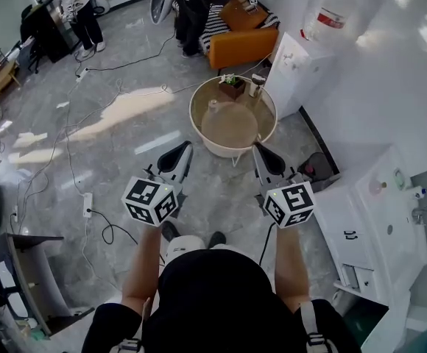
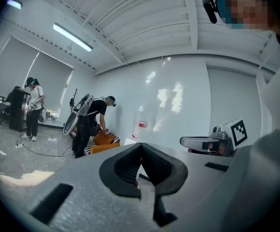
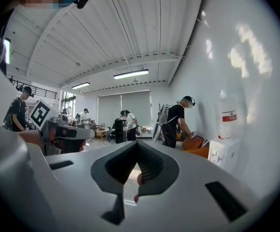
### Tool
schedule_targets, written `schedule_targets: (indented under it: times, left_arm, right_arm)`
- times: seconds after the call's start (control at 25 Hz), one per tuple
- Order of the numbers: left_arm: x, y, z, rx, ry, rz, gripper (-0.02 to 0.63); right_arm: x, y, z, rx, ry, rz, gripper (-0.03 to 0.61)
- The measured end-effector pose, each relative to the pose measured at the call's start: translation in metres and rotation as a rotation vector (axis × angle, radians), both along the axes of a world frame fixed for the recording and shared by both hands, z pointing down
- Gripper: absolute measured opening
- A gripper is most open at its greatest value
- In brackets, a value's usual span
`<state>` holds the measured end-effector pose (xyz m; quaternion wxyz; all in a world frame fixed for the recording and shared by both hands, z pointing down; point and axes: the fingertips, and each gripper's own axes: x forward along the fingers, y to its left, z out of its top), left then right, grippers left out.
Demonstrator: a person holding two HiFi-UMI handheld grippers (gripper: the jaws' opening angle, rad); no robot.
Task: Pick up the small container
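Observation:
A round beige table [image 1: 266,127] stands just ahead of me on the floor. On it are a small clear container [image 1: 213,107], a potted plant [image 1: 233,87] and a white item [image 1: 256,85]. My left gripper [image 1: 177,155] and right gripper [image 1: 262,155] are held side by side, short of the table's near rim and pointing toward it. In the left gripper view the jaws [image 2: 140,170] are shut with nothing between them. The right gripper view shows the same, with the jaws [image 3: 137,166] shut and empty. Both gripper cameras look up and show neither the table nor the container.
A white water dispenser [image 1: 302,57] stands right of the table, with an orange sofa [image 1: 239,39] behind it. A white counter [image 1: 379,219] runs along my right. Cables and a power strip [image 1: 88,204] lie on the floor at left. People stand at the back.

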<state>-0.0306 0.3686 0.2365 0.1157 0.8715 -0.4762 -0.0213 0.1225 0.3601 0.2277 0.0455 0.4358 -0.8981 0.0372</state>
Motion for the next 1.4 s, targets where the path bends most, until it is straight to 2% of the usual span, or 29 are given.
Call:
schedule_targets:
  times: [0.44,0.76,1.04,1.4]
  left_arm:
    - [0.008,0.006,0.007,-0.008,-0.031,-0.022,0.018]
    - [-0.008,-0.004,0.024,-0.055,-0.028,-0.034,0.018]
    - [-0.025,-0.046,0.036,-0.065,-0.031,-0.011,0.018]
    - [-0.067,-0.139,0.03,-0.04,-0.04,0.044,0.018]
  right_arm:
    - [0.0,0.005,0.007,-0.008,-0.034,-0.046,0.002]
    - [-0.011,-0.007,0.025,-0.054,-0.035,-0.047,0.002]
    - [-0.026,-0.045,0.033,-0.042,-0.042,-0.035,0.002]
    - [-0.07,-0.133,0.016,-0.015,-0.035,0.022,0.002]
